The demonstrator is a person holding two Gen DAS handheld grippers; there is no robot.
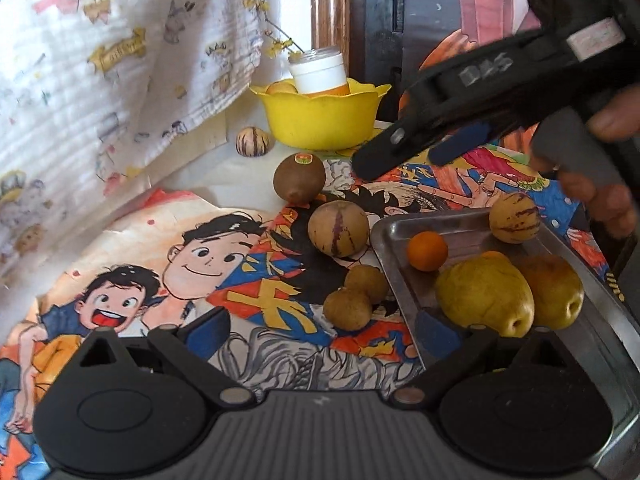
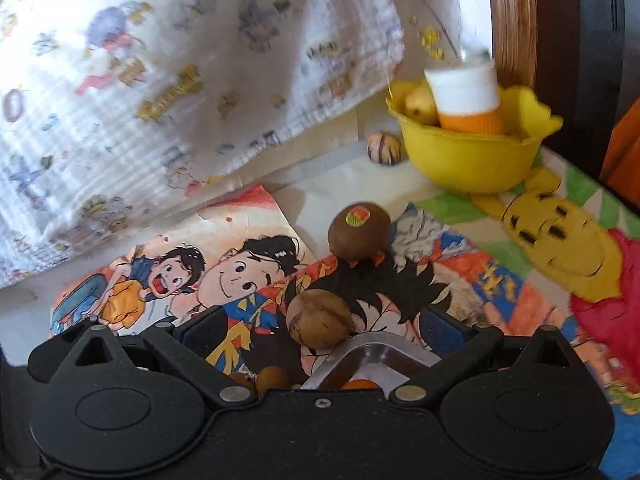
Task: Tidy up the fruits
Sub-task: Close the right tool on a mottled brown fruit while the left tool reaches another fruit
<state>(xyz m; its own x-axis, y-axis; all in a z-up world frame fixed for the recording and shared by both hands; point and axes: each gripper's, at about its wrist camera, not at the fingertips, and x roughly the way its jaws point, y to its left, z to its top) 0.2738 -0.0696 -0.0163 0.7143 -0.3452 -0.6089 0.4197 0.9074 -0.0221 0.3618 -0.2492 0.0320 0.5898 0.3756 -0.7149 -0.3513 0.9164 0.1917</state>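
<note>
A metal tray (image 1: pixel 404 280) at the right holds two yellow pears (image 1: pixel 484 294), a small orange (image 1: pixel 427 251) and a striped melon (image 1: pixel 515 218). On the cartoon mat beside it lie another striped melon (image 1: pixel 338 229), a brown kiwi with a sticker (image 1: pixel 299 178) and two small brown longans (image 1: pixel 356 296). My left gripper (image 1: pixel 324 328) is open and empty, low before the longans. My right gripper (image 2: pixel 324 326) is open and empty above the tray corner (image 2: pixel 372 354), near the melon (image 2: pixel 319 320); the kiwi (image 2: pixel 359 232) lies beyond. It also shows in the left view (image 1: pixel 404 152).
A yellow bowl (image 1: pixel 320 120) at the back holds a white-capped bottle (image 1: pixel 320 74) and a yellow fruit. A small striped fruit (image 1: pixel 253 141) lies left of the bowl. A patterned cloth (image 1: pixel 120 80) hangs over the left side.
</note>
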